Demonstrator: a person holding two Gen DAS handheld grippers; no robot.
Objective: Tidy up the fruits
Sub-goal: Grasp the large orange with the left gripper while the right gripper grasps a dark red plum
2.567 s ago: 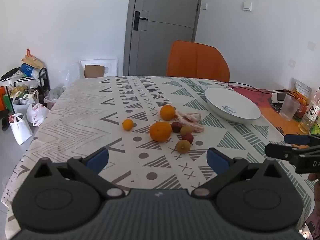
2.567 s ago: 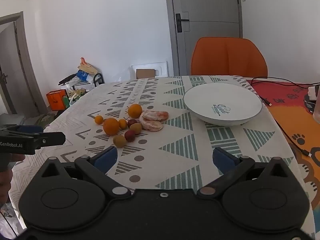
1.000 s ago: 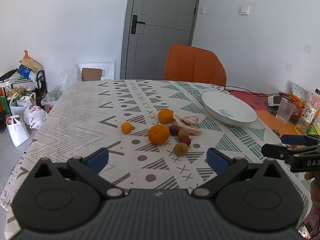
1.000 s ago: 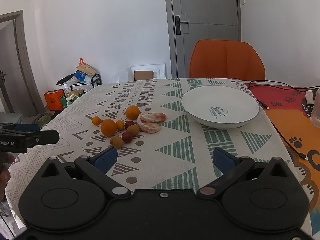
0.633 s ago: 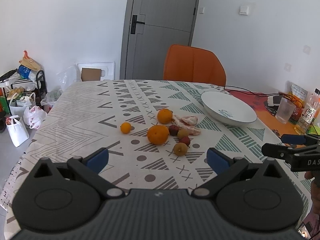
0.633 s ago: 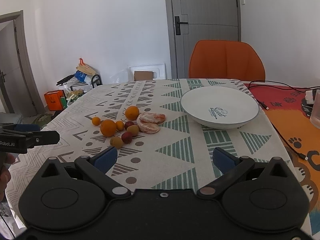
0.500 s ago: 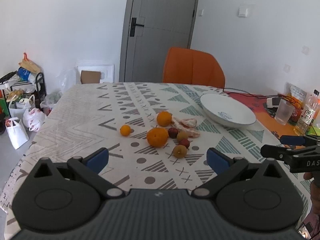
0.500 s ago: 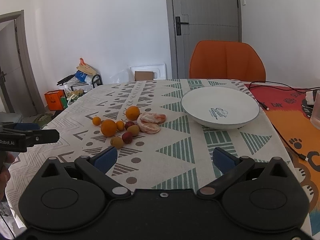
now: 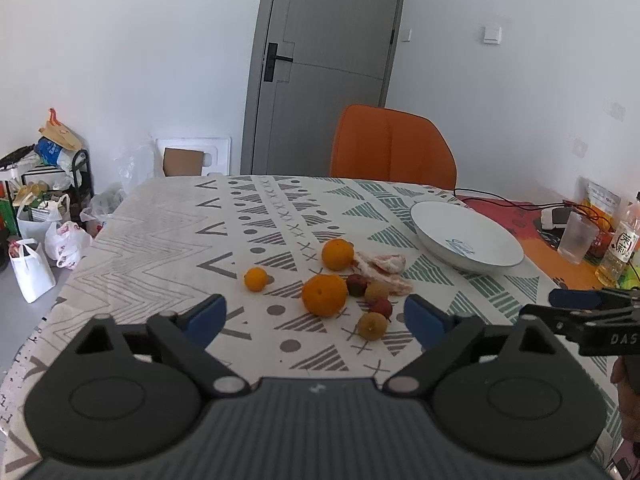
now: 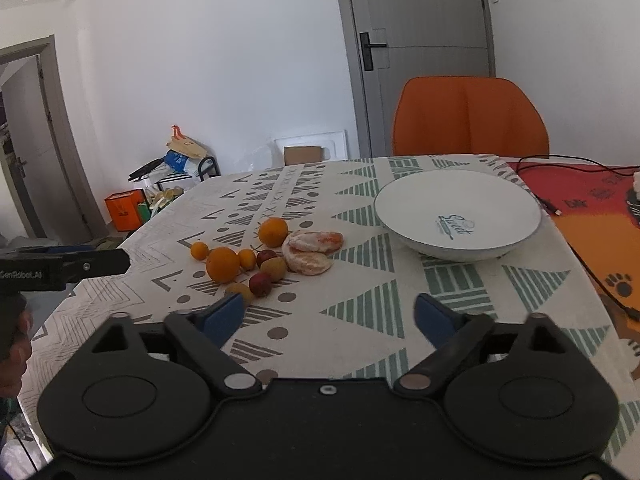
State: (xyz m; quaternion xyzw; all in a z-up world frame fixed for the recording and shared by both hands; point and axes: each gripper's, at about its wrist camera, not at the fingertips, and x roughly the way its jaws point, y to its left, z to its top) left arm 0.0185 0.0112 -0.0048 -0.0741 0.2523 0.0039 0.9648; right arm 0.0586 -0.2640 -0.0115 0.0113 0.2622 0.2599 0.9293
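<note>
While both hand-held tools are hovering over the near edge of the surface (image 9: pixel 160 240), the left gripper (image 9: pixel 315 316) is showing its blue-padded fingers (image 9: pixel 206 316) standing wide apart with nothing between them; its jaws have just been closing a little. The right gripper (image 10: pixel 328 318) is standing likewise, fingers (image 10: pixel 224 316) spread wide and empty, its jaws also having just been narrowing slightly. Neither tool is touching any fruit.

The fruits are lying in a loose cluster near the middle of the surface, well apart from the white bowl (image 10: pixel 458 216), which is sitting empty to their right. A large orange (image 9: pixel 324 294) is lying nearest the left gripper, a second orange (image 9: pixel 337 254) is resting behind it, and a small round orange fruit (image 9: pixel 255 279) is lying apart to the left. Peeled citrus halves (image 10: pixel 314 250), pale and fibrous, are sitting just beside the second orange. Small rough-skinned fruits, dark red (image 9: pixel 380 307) and yellowish brown (image 9: pixel 372 325), are lying between the large orange and the peeled halves.

The surface is wearing a cream cloth printed with grey and green triangles, dots and crosses. The bowl is smooth, glazed and shallow, with blue lettering inside. An orange chair (image 9: pixel 394 148) is standing at the far side.
</note>
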